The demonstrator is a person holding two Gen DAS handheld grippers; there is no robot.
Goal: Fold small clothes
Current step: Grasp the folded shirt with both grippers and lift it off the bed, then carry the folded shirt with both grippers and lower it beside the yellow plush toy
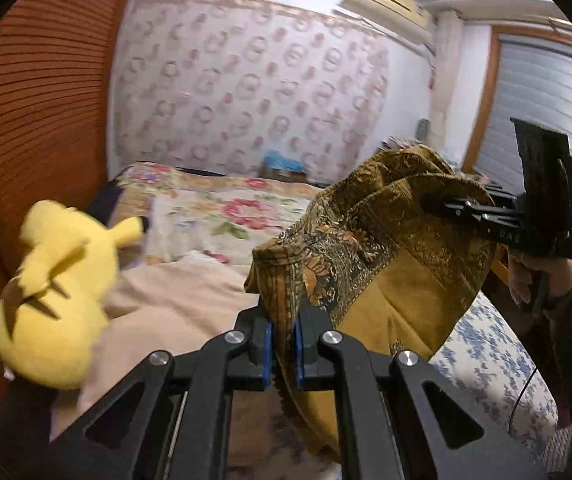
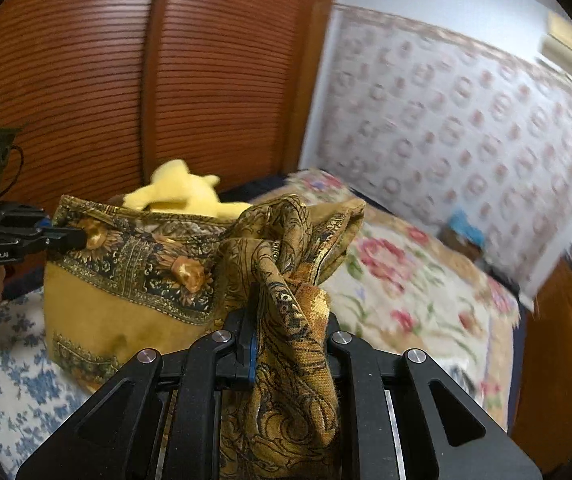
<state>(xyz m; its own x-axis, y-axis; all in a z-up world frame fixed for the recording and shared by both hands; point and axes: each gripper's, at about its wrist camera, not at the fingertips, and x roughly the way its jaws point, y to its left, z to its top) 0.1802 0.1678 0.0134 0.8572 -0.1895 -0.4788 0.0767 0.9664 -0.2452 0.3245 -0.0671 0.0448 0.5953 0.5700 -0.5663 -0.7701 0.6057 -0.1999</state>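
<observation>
Yellow plush toy (image 1: 58,292) motion-blurred, in the right wrist view half hidden behind the mustard patterned cloth (image 2: 134,280), wallpaper (image 2: 466,120) smeared, right gripper's fingertips (image 1: 430,202) buried in cloth folds, small blue object (image 1: 282,162) indistinct.

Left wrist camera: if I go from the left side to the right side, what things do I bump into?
Yellow plush toy → left gripper pinching the brown patterned cloth → right gripper, gripping the cloth too.

"GenRobot.AI", slightly blurred, white lettering on left tongs (image 2: 66,238) body
</observation>
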